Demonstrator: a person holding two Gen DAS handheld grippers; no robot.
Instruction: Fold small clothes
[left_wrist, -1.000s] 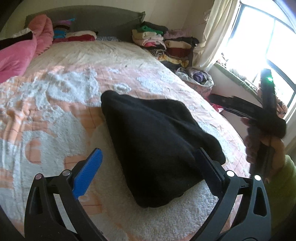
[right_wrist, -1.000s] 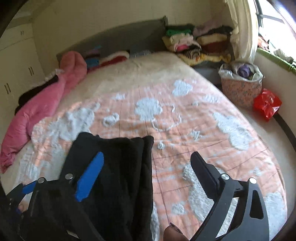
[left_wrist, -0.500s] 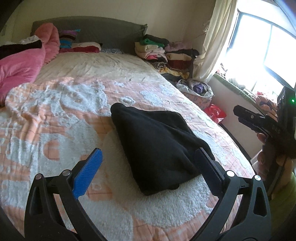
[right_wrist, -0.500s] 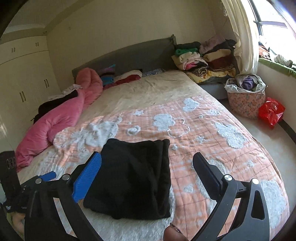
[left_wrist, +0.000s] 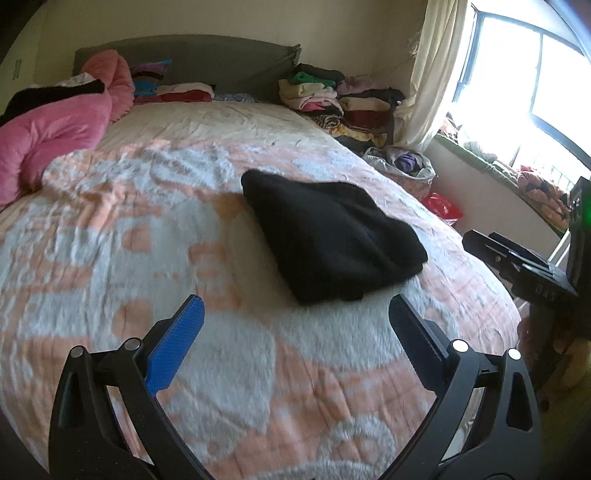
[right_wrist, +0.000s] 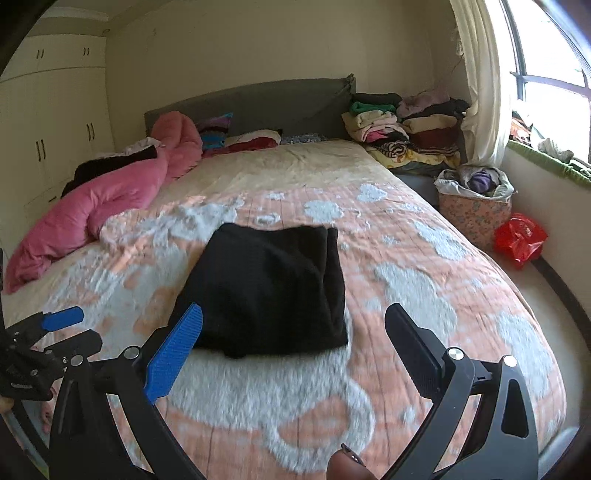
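Your bed (left_wrist: 110, 229) fills everything ahead of both sets of fingers, covered by the peach and white fleece blanket (right_wrist: 424, 280), and that blanket runs right under your fingertips in both views. Beyond the fingers on the far left, the pink duvet (right_wrist: 96, 210) is bunched along the bed's edge up toward the grey headboard (right_wrist: 258, 107). Far ahead and to the right of your fingers, a stack of folded clothes (right_wrist: 402, 129) sits in the corner by the curtain (right_wrist: 480, 81).

Now the black garment (right_wrist: 266, 291): it lies folded flat on the blanket, a compact dark rectangle. From your right gripper (right_wrist: 293, 341) it sits straight ahead, just past the fingertips, its near-left corner close behind the blue pad. From your left gripper (left_wrist: 295, 332) the same black garment (left_wrist: 328, 236) lies ahead and a little toward the black finger, clear of both tips.

Your left fingers stand spread wide with nothing between them but blanket. Your right fingers are spread just as wide and hold nothing either. Neither gripper touches the garment.

Right of your right fingers, down beside the bed, there's a floral basket (right_wrist: 476, 214) heaped with laundry, and next to it a small red bag (right_wrist: 521, 238) on the floor. At the left edge of the right wrist view, your left gripper (right_wrist: 55, 328) pokes in low, blue pad showing.
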